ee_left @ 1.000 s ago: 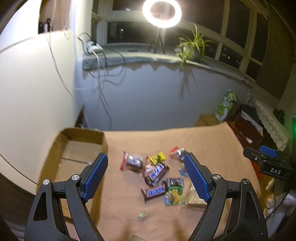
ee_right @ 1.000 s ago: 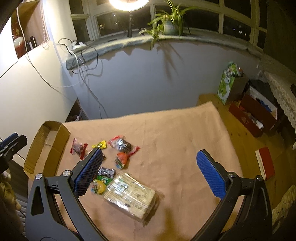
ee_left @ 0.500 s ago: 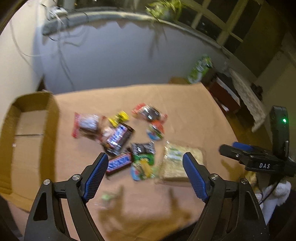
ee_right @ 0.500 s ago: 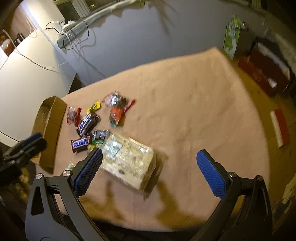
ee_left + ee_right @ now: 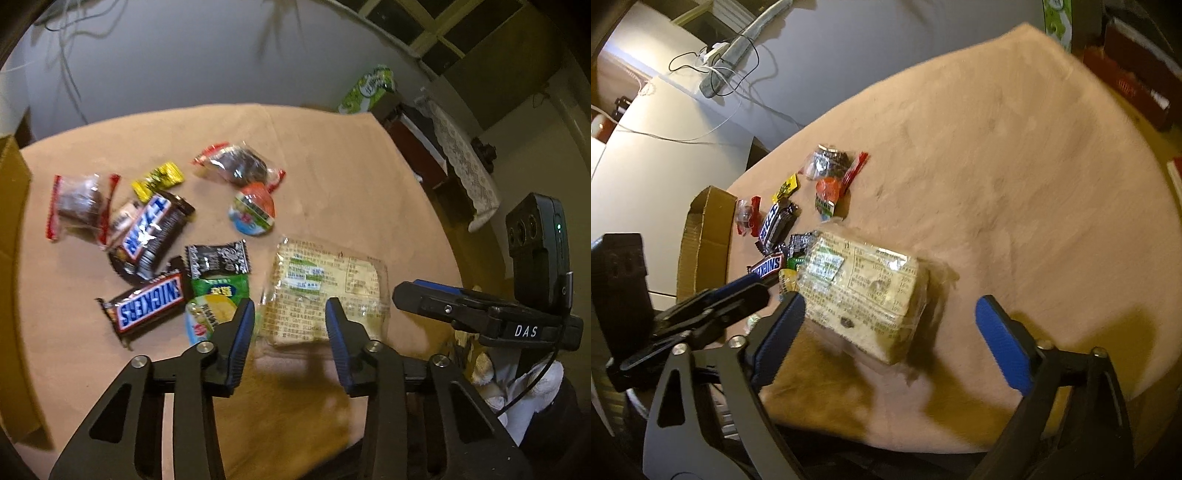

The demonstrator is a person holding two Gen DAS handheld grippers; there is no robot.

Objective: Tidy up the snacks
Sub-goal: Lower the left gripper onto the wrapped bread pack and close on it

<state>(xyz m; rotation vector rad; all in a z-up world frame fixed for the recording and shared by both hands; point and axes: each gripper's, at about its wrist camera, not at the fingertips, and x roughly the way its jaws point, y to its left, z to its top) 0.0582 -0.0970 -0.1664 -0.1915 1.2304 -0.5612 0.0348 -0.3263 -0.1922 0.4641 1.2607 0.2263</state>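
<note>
You are bringing 2 grippers onto the wrapped bread pack (image 5: 862, 295) lying between the right gripper (image 5: 886, 321) fingers, jaws wide but closing, while the left gripper (image 5: 290, 325), unclamped, narrows above its near edge; next, likely squeeze and lift toward the cardboard box (image 5: 705, 236).

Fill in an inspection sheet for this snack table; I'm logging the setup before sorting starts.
Surface: tan cloth, wrinkled.
Job's things: clear-wrapped bread pack; two Snickers bars; small wrapped snacks scattered; cardboard box at table edge.
Clutter: nothing seen.
Grippers: left gripper closing, nothing gripped; right gripper closing, wide over bread pack, not pressing.
Cables: white and black leads on the ledge.
Surroundings: green bag, red boxes on floor.
</note>
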